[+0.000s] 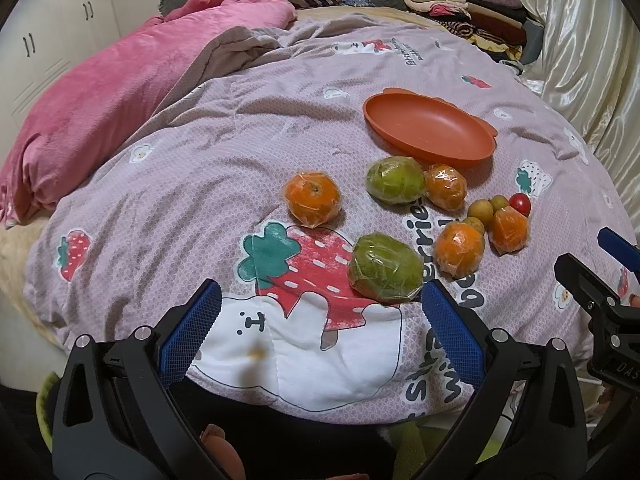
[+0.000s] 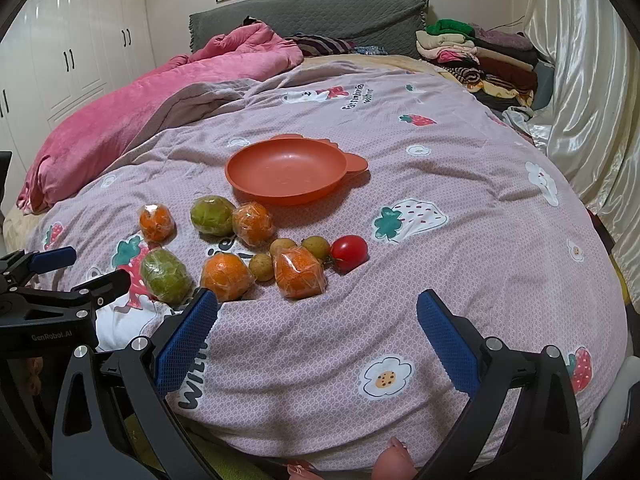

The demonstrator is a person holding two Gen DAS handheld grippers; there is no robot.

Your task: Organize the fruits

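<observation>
Spread, empty left gripper [image 1: 320, 320] and right gripper [image 2: 318, 320] precede first pickup: grasp plastic-wrapped green fruit [image 1: 386, 267], transfer to orange plastic plate [image 1: 430, 130].

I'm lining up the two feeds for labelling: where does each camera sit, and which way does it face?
Left wrist: on the left gripper, low at the bed's near edge, facing the headboard; nearest is a green fruit; its own open blue fingers show, plus the right gripper at the right edge.
Right wrist: on the right gripper, further right, same facing, towards the tomato; its open fingers show, plus the left gripper at left.
Shared: the orange plate, all the fruit, the pink blanket.
</observation>
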